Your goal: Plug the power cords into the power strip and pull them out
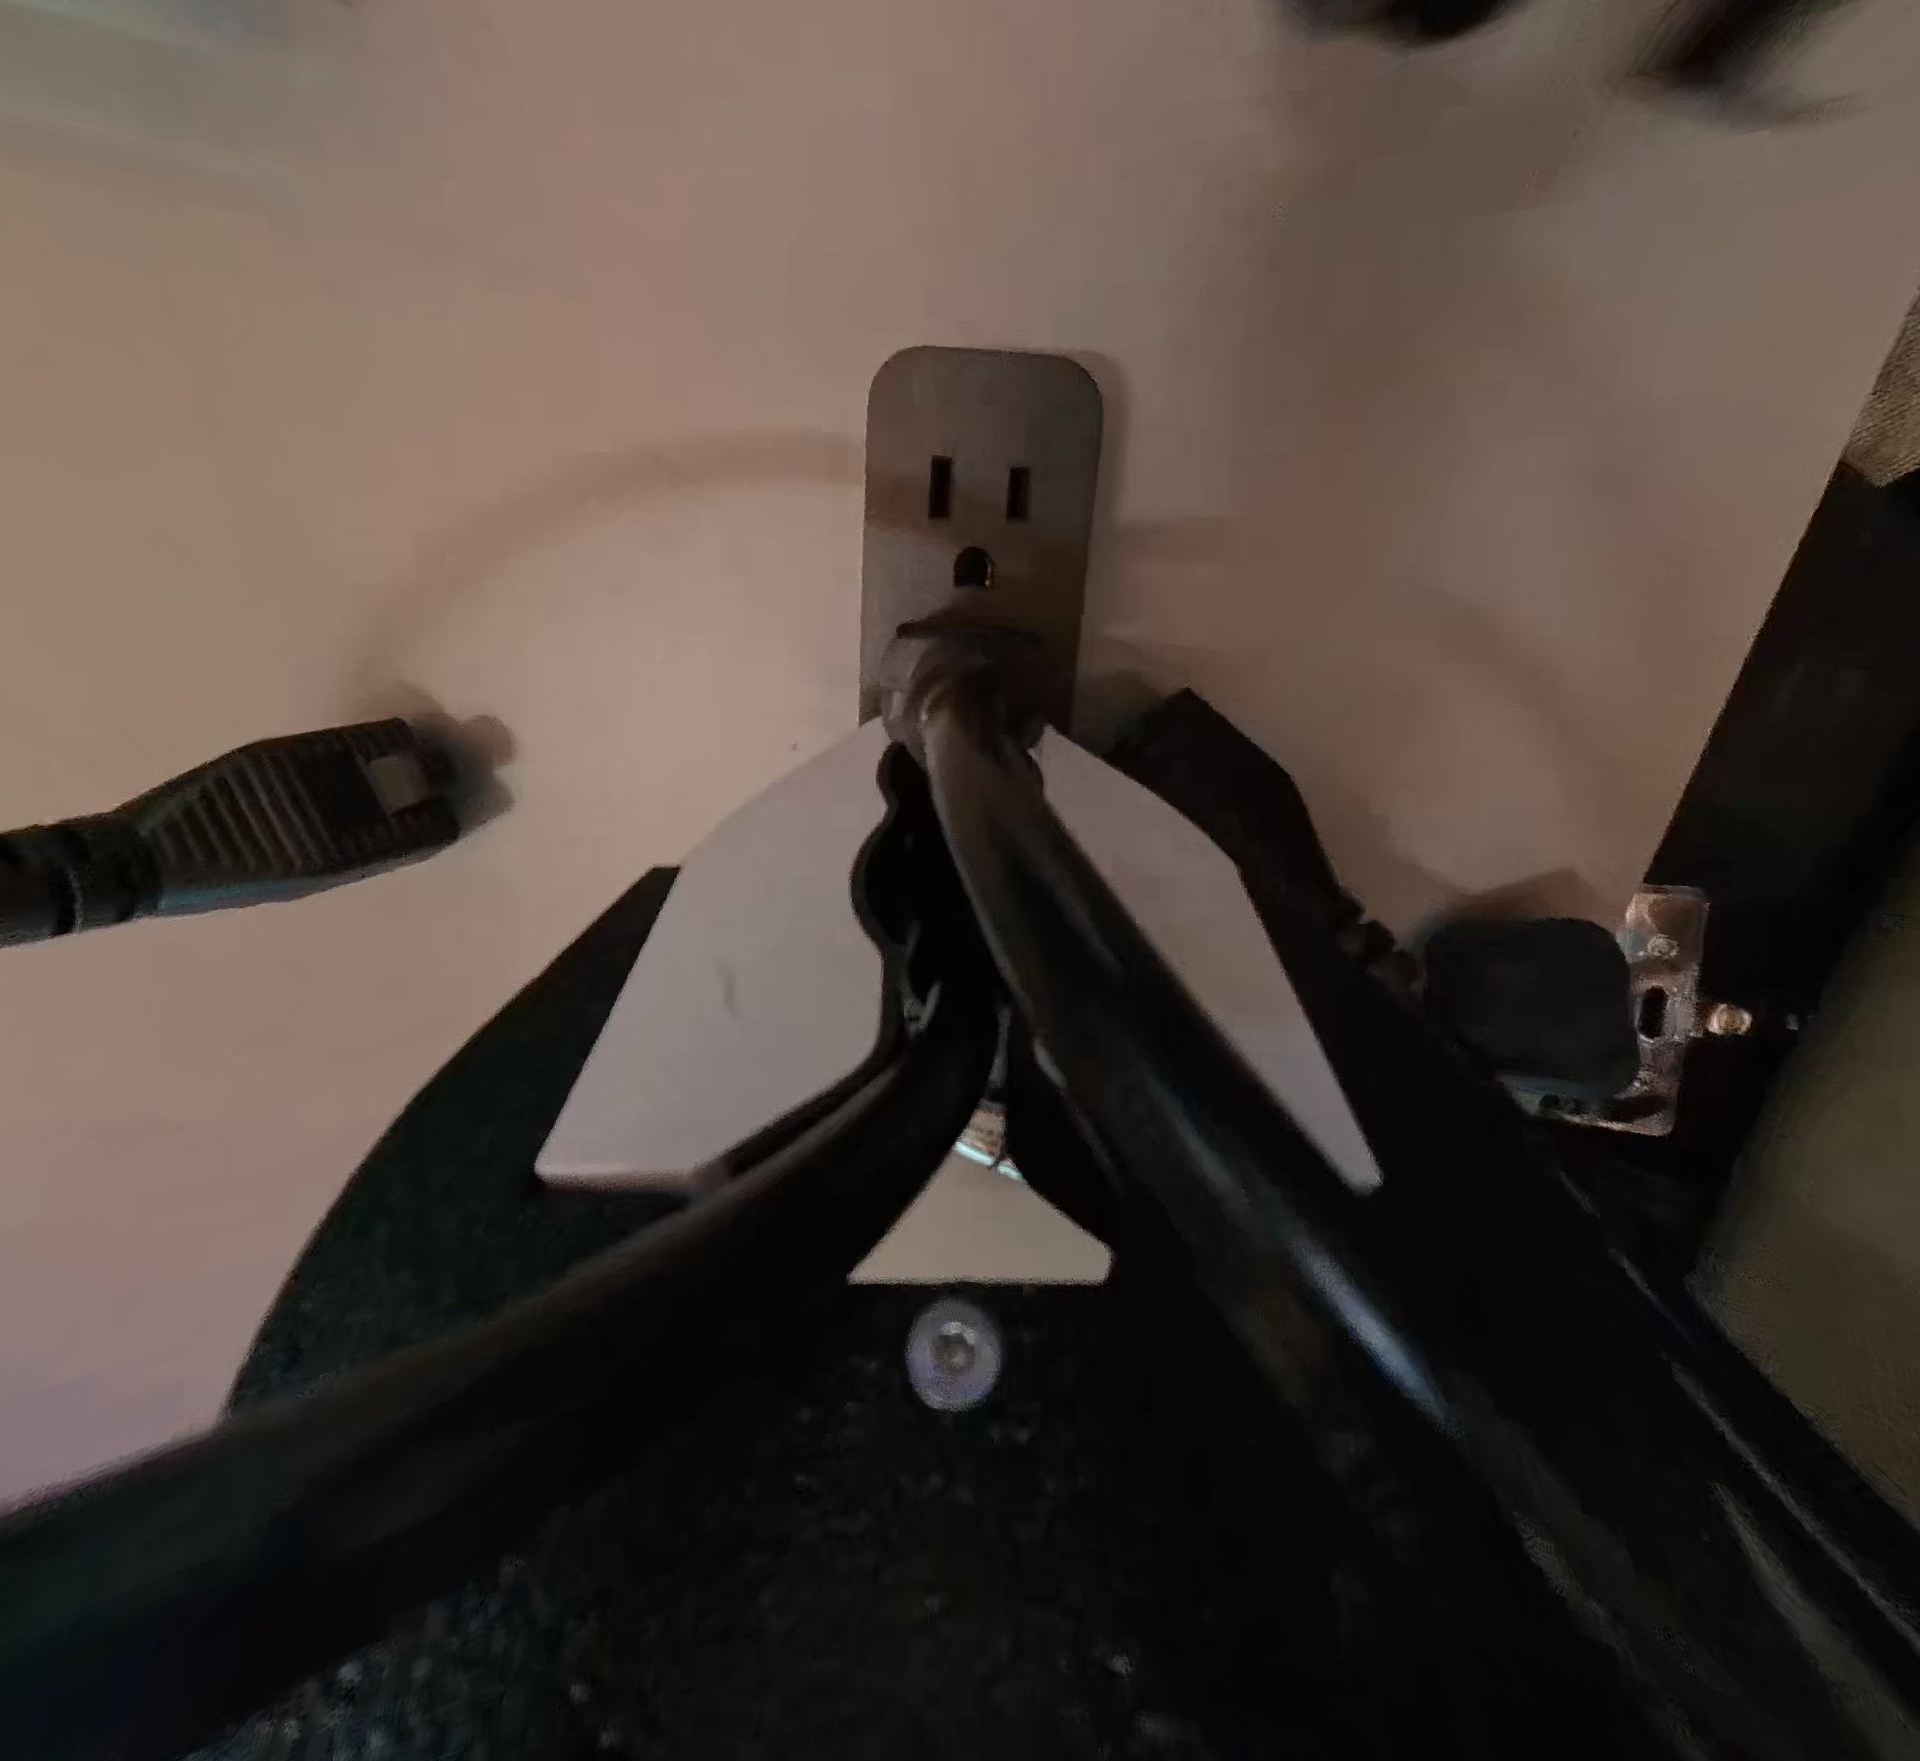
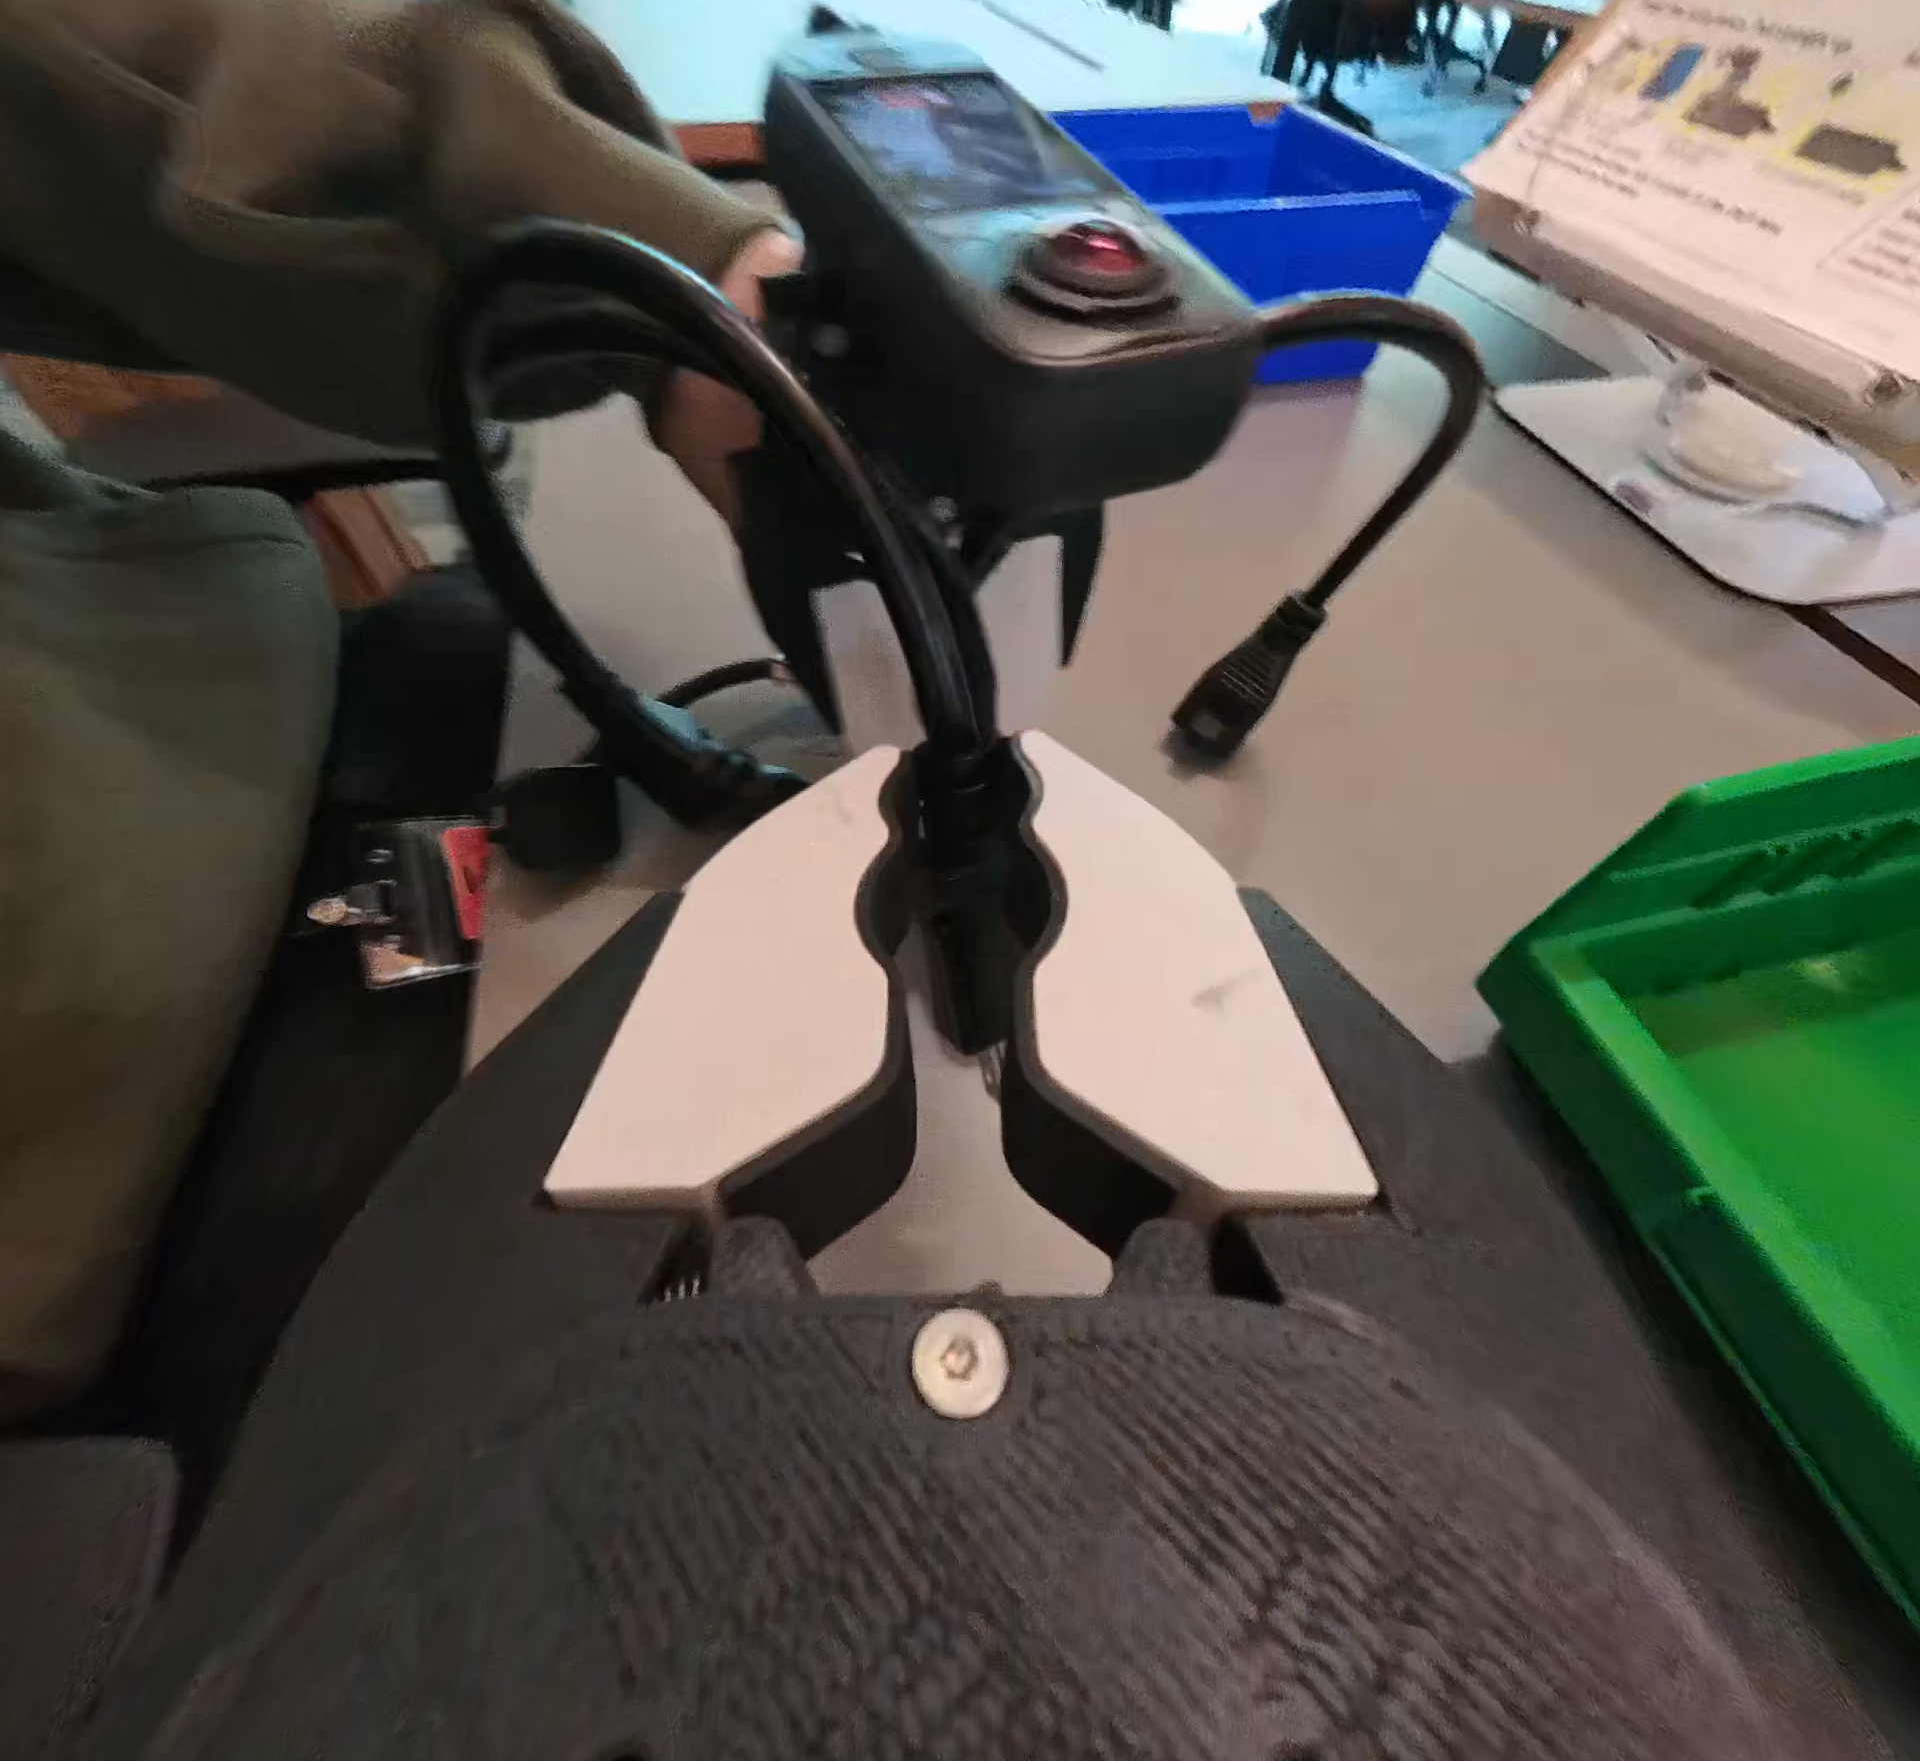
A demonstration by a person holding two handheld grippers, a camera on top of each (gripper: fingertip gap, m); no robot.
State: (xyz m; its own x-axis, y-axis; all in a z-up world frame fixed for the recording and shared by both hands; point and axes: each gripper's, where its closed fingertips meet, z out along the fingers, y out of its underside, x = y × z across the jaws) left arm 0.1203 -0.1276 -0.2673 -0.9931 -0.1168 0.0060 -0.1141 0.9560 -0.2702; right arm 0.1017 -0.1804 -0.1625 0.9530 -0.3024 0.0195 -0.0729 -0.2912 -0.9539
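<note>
Grey power strip (image 1: 982, 527) lies flat on the pale worktop (image 1: 520, 309), seen end-on in the left wrist view. One outlet at its far end is free; the outlet nearer the camera holds a black plug (image 1: 956, 672). Left tool (image 1: 961, 755): white fingers (image 1: 758, 963) nearly together, closed on that plug's black cord (image 1: 1049, 942) just behind the plug, tips right at the strip. Cord runs back betw. the fingers toward the camera.

A second black connector (image 1: 301, 818), ribbed body, hangs or lies to the left, apart from the strip; can't tell if it touches the worktop. Another black plug (image 1: 1517, 1005) sits to the right, near a metal bracket (image 1: 1652, 1015).

Right wrist view: right tool (image 2: 961, 776) grips a black plug/cord end (image 2: 961, 880) betw. its white fingers (image 2: 1143, 984), jaws narrowed onto it w/ a small gap left. Cord (image 2: 831, 464) loops up and left from the tips. Opposite it, the left tool's body w/ its camera (image 2: 997, 257) points down at the worktop (image 2: 1455, 828), held by a hand (image 2: 717, 402) in an olive sleeve (image 2: 312, 153). Ribbed connector (image 2: 1242, 672) dangles on its cord just above the surface.

Green bin (image 2: 1714, 1036) at right edge; blue bin (image 2: 1278, 184) and a printed sheet (image 2: 1714, 101) farther back. Both views motion-blurred.
</note>
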